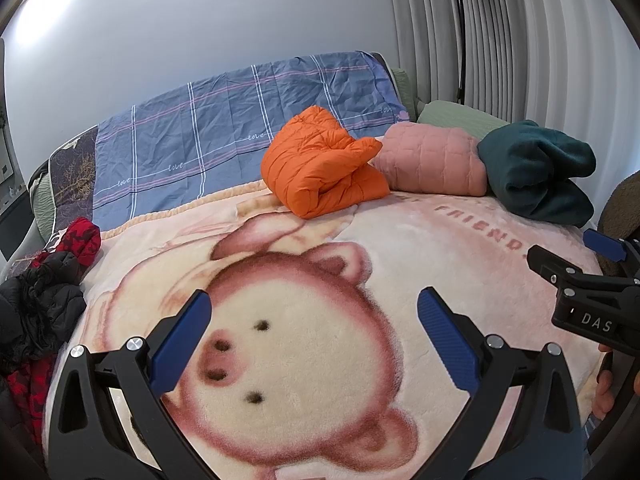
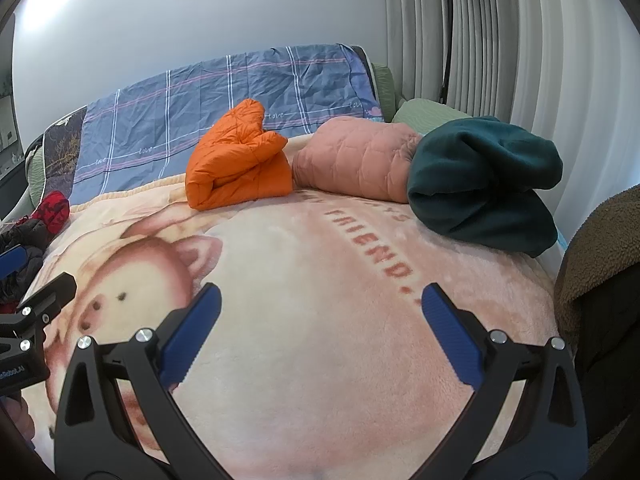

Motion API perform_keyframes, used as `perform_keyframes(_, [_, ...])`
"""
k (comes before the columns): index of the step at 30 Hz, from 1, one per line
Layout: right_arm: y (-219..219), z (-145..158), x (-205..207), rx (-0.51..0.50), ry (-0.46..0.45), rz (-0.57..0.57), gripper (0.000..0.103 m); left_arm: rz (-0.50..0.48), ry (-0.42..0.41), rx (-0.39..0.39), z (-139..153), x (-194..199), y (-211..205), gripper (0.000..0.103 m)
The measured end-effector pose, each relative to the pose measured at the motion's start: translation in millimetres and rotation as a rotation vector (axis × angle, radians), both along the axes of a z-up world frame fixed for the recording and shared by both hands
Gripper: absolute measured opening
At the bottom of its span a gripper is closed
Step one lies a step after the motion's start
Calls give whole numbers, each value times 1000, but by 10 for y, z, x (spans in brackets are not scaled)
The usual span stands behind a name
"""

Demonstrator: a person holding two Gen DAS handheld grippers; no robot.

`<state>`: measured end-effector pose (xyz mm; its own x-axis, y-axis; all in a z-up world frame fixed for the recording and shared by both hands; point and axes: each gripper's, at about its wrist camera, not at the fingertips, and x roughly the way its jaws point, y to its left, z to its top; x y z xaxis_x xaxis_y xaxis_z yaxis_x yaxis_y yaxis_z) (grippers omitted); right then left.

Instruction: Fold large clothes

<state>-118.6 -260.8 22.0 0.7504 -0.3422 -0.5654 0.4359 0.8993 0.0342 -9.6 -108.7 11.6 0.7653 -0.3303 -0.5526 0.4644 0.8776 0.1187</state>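
Across the bed lies a fluffy pink blanket with a cartoon pig (image 1: 304, 360), and along its far edge sit three folded garments in a row: an orange quilted puffer jacket (image 1: 320, 168), a pink quilted jacket (image 1: 432, 160) and a dark green fleece (image 2: 484, 180). Your left claw (image 1: 314, 344) hovers over the pig's face with its blue-padded fingers spread wide and holding nothing. Your right claw (image 2: 320, 332) is likewise wide apart and empty above the blanket, while a heap of black and red unfolded clothes (image 1: 40, 300) waits at the bed's left edge.

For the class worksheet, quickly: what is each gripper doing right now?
Left gripper: open, holding nothing, over the pig blanket.
Right gripper: open, holding nothing, over the same blanket.
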Motion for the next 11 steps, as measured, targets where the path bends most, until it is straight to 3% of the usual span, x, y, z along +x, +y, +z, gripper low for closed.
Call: perform_keyframes(11, [-19, 1, 7, -1, 0, 3, 101, -1, 0, 1, -37, 10, 50, 102])
